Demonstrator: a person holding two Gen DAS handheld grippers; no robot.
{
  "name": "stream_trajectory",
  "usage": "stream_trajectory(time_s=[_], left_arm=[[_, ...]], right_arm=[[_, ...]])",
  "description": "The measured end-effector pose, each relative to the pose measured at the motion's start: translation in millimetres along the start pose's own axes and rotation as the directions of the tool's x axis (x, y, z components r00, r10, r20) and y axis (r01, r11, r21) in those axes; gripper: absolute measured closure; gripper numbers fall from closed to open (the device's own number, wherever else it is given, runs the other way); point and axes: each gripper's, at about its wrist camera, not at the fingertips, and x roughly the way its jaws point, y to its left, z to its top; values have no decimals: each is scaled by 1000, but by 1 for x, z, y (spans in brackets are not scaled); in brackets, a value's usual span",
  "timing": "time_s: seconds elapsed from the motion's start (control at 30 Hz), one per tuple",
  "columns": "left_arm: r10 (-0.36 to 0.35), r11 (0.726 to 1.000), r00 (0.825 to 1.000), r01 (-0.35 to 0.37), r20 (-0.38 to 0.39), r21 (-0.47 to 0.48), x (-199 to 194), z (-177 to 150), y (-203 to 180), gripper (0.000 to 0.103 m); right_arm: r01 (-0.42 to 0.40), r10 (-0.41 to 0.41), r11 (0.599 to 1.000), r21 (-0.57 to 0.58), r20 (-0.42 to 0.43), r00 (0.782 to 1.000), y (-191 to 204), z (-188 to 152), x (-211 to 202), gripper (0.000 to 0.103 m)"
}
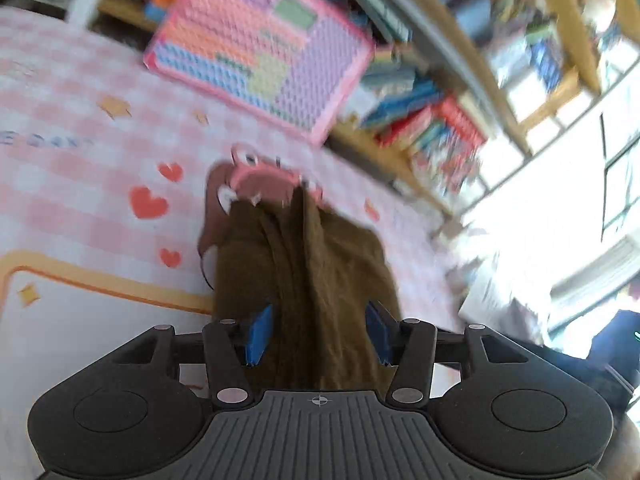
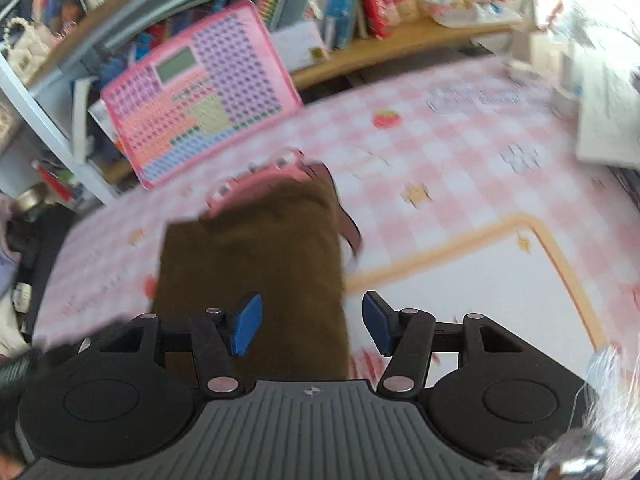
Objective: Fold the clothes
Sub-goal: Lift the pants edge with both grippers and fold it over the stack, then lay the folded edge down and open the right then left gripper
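Okay, both my left gripper (image 1: 318, 334) and right gripper (image 2: 312, 322) are hanging wide apart. Brown garment (image 2: 256, 256) is lying bunched on the pink checked tablecloth (image 2: 460, 152) under them.

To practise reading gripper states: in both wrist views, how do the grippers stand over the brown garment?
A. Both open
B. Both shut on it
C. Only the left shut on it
A: the blue pads of the left gripper and right gripper stand apart over the brown garment.

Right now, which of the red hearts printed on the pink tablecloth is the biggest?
The middle heart in the left wrist view, left of the brown garment. The hearts above and below it are clearly smaller.
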Motion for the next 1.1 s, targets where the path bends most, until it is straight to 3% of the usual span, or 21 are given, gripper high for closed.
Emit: stream_trajectory(time_s=[0.03,0.1,0.17,0.27,0.33,0.37,0.63,0.8,0.93,0.97,1.03,1.1], left_arm=[[-1,1000,1000,1,-4,24,3,1,-3,57],[-12,995,1000,11,11,97,-2,2,-14,97],[-39,973,997,23,66,229,-16,0,-32,97],[6,950,995,-37,103,309,-21,-8,-37,97],[108,972,994,-109,15,206,1,-10,-9,97],[121,982,992,-118,-17,150,8,-11,5,96],[49,997,999,-47,-19,56,-1,-7,18,91],[28,998,1000,-27,-11,62,3,-1,11,76],[-6,999,1000,6,-4,36,11,0,10,83],[-22,999,999,21,23,36,7,0,8,96],[-53,996,995,46,86,74,-3,0,-2,96],[-9,992,996,-2,92,125,-3,0,-10,96]], right_arm=[[6,-5,1000,15,-9,1000,-2,-5,2,49],[29,-28,999,27,-19,999,-2,-12,8,49],[50,-49,998,28,-24,998,2,-17,14,49],[41,-41,999,12,-14,999,9,-20,16,50],[46,-46,999,-5,-14,999,12,-22,21,49],[43,-43,999,-7,-23,999,13,-23,25,48],[37,-37,999,-2,-20,999,14,-26,31,45],[17,-17,1000,-3,-23,1000,17,-29,22,45],[18,-17,1000,14,-30,999,15,-31,23,45],[20,-19,1000,17,-28,999,14,-32,23,45],[22,-21,1000,21,-23,1000,13,-32,23,45],[16,-16,1000,24,-16,1000,13,-33,21,45]])
